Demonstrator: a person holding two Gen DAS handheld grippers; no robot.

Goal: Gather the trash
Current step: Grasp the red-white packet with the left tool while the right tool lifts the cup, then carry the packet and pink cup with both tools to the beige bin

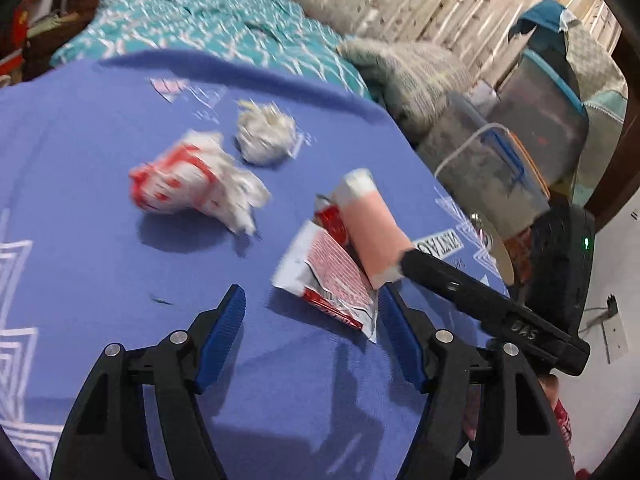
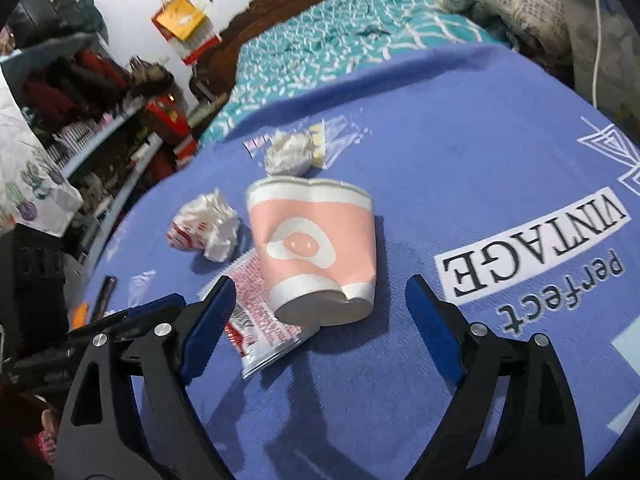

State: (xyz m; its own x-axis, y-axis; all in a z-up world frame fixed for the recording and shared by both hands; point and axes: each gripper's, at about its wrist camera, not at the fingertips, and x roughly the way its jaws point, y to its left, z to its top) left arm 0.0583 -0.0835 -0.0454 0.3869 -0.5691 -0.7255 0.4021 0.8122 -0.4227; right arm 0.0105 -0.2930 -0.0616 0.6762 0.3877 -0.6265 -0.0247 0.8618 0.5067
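My right gripper (image 2: 320,300) has its blue-padded fingers spread wide, empty, straddling the crushed pink paper cup (image 2: 314,252) that lies at centre frame on the purple blanket (image 2: 460,168). The cup's base overlaps a flattened red-and-white wrapper (image 2: 260,320) that touches my left finger pad. Up and left sits a crumpled red-and-white wrapper (image 2: 206,226), apart from the cup; beyond the cup's rim, a white paper wad (image 2: 288,154). To the cup's right I have bare blanket up to the "VINTAGE" print (image 2: 532,240). My left gripper (image 1: 312,312) is also spread apart and empty, low in its frame, the flat wrapper (image 1: 328,280) just beside its right pad. The blanket's edge drops off at right toward grey storage bins (image 1: 500,168)
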